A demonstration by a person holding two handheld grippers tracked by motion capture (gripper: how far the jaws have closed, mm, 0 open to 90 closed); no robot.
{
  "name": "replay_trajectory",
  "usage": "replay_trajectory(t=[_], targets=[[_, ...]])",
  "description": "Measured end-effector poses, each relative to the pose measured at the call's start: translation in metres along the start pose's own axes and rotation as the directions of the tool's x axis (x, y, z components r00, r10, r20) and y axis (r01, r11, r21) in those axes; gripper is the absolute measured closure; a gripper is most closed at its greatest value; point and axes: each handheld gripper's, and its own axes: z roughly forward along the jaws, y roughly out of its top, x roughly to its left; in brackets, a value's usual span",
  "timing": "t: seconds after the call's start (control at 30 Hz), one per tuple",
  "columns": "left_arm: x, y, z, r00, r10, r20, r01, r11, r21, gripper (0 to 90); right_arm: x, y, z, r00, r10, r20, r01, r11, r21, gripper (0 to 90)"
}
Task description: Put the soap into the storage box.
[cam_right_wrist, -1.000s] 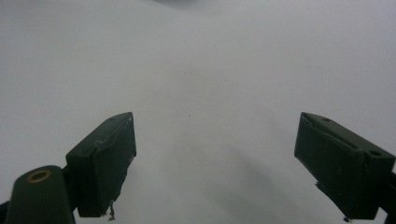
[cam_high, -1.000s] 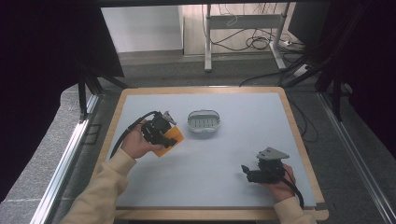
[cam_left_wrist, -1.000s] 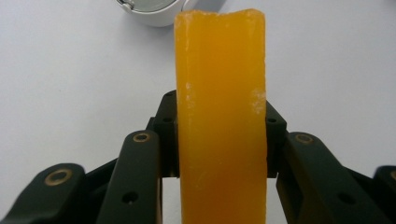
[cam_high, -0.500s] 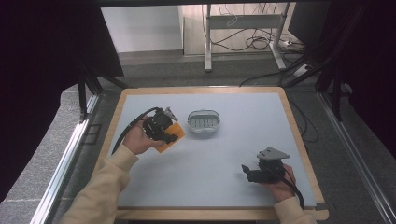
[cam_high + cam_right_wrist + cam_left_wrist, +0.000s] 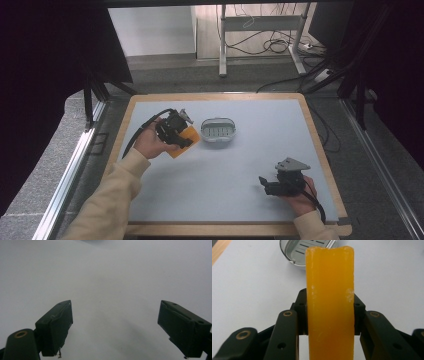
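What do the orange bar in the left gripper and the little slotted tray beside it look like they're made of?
The orange bar looks like soap: waxy, slightly translucent, with whitish scuffs at its edges, though hard wax or resin can't be ruled out. The slotted tray, apparently a soap dish, looks like smooth grey-white plastic with a light sheen; brushed metal is possible. The left gripper clamps the bar.

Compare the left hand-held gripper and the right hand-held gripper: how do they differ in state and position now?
The left hand-held gripper is shut on an orange soap bar, while the right hand-held gripper is open and holds nothing. The left one is close beside the grey soap dish, at the far left of the table; the right one is at the near right, away from the dish. Both are held in a hand, with black jaws.
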Motion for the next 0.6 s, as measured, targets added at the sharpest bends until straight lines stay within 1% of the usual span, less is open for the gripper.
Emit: replay_trajectory(t=[0.2,0.6], targets=[[-0.0008,0.0018,0.0008,1.0000,0.006,0.006,-0.006,0.9999,-0.010,62.0,-0.0001,-0.0001,0.0000,1.0000,-0.001,0.001,0.001,1.000,0.000,12.8],[0.0048,0.0068,0.0031,1.0000,0.007,-0.001,-0.007,1.0000,0.002,62.0,0.0001,-0.0005,0.0007,1.0000,-0.004,-0.001,0.004,1.000,0.006,12.8]])
